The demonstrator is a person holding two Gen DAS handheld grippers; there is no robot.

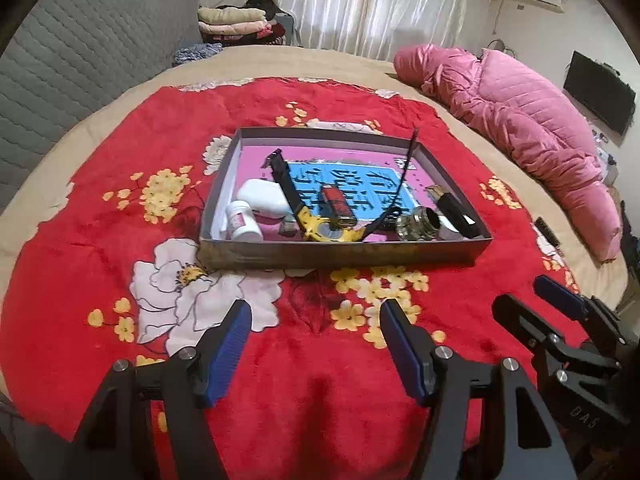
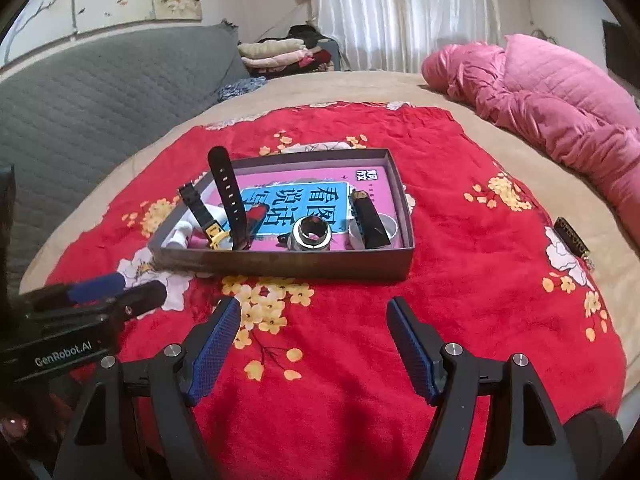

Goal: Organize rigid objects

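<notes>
A shallow grey box (image 1: pixel 344 254) (image 2: pixel 288 266) sits on the red flowered blanket. Inside lie a yellow-and-black watch (image 1: pixel 320 228) (image 2: pixel 218 236), a white bottle (image 1: pixel 242 222), a white case (image 1: pixel 264 198), a red lighter (image 1: pixel 338 204), a metal fitting (image 1: pixel 418 224) (image 2: pixel 310 236), a black bar (image 1: pixel 454 210) (image 2: pixel 370 222) and a white ring (image 2: pixel 390 228). My left gripper (image 1: pixel 316 344) is open and empty, hovering near the box's front. My right gripper (image 2: pixel 314 346) is open and empty beside it. A small dark object (image 2: pixel 572 238) (image 1: pixel 548 230) lies on the blanket to the right.
A pink quilted duvet (image 1: pixel 516 124) (image 2: pixel 560 108) lies along the bed's right side. A grey padded headboard (image 1: pixel 80 60) is at left. Folded clothes (image 1: pixel 236 20) are stacked at the back near white curtains (image 1: pixel 360 0).
</notes>
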